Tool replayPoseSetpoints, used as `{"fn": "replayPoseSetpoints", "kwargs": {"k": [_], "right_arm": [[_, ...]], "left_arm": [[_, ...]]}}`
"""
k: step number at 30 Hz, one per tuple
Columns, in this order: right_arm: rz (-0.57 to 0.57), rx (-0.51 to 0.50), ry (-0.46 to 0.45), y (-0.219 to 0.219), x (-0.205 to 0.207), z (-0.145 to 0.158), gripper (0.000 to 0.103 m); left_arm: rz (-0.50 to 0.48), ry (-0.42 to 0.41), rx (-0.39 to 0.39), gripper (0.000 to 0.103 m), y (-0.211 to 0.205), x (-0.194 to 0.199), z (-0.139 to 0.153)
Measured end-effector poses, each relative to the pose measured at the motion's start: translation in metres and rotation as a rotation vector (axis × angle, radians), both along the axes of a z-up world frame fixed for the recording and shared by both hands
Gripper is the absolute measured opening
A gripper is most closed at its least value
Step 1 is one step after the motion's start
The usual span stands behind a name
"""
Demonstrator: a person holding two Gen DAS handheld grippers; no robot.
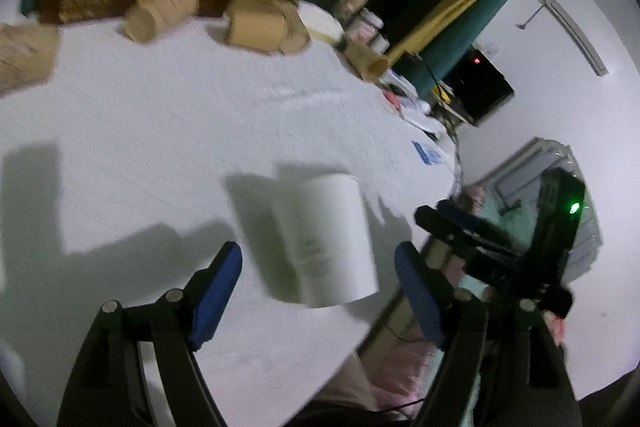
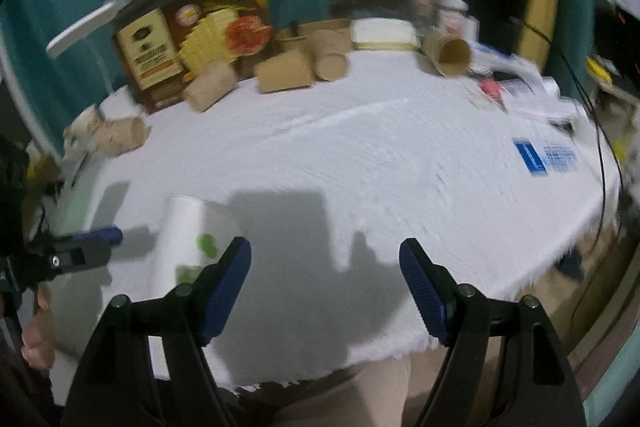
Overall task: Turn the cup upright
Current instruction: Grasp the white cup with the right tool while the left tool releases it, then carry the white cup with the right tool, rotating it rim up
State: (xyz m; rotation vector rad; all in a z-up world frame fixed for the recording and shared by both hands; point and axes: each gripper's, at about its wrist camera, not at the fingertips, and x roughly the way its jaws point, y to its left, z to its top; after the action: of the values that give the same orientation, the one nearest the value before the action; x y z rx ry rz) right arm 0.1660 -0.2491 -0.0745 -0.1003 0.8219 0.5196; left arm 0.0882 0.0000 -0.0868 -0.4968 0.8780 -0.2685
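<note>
A white paper cup (image 1: pixel 328 243) with small print on its side rests on the white tablecloth (image 1: pixel 160 115) near the front edge. It seems to stand upside down, narrow closed end up. My left gripper (image 1: pixel 318 267) is open, its blue pads on either side of the cup and apart from it. In the right wrist view the same cup (image 2: pixel 188 235) shows green marks and sits at the lower left, with the left gripper's fingertip (image 2: pixel 100 235) beside it. My right gripper (image 2: pixel 325 259) is open and empty over the table's front edge, to the right of the cup.
Several brown paper cups (image 2: pixel 288 69) lie on their sides along the far edge, in front of a printed box (image 2: pixel 192 39). A white stack of plates (image 2: pixel 382 35), jars and papers (image 2: pixel 532 87) crowd the back right. A blue card (image 2: pixel 544 155) lies at right.
</note>
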Motion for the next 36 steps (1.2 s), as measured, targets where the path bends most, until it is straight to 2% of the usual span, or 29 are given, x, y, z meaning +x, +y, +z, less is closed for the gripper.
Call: {"fn": "replayPoseSetpoints", "kwargs": {"k": [3,6,8,16,24,27,29,36], "right_arm": [[0.109,0.034,0.034,0.025,0.001,0.008,0.074],[0.189,0.099,0.142,0.044,0.011,0.007,0.074],[0.219,0.119,0.229,0.056,0.021,0.003,0.074],[0.275,0.040,0.328,0.090,0.042,-0.015,0.074],[0.266,0.060,0.490,0.104,0.063,-0.052,0.075],[0.274,0.059,0.495,0.107,0.064,-0.053,0.074],[0.296,0.042,0.488,0.111,0.062,-0.051,0.068],[0.328,0.004,0.483,0.120,0.056,-0.047,0.067]], "left_arm": [[0.067,-0.046,0.088,0.079,0.019,-0.013,0.007],[0.131,-0.082,0.203,0.079,0.033,-0.025,0.011],[0.148,-0.092,0.229,0.079,0.042,-0.030,0.011],[0.183,-0.095,0.191,0.079,0.066,-0.043,0.001],[0.173,-0.106,0.187,0.079,0.076,-0.046,-0.003],[0.174,-0.108,0.185,0.079,0.080,-0.047,-0.004],[0.174,-0.107,0.190,0.079,0.083,-0.046,-0.004],[0.172,-0.087,0.207,0.079,0.088,-0.042,-0.008]]}}
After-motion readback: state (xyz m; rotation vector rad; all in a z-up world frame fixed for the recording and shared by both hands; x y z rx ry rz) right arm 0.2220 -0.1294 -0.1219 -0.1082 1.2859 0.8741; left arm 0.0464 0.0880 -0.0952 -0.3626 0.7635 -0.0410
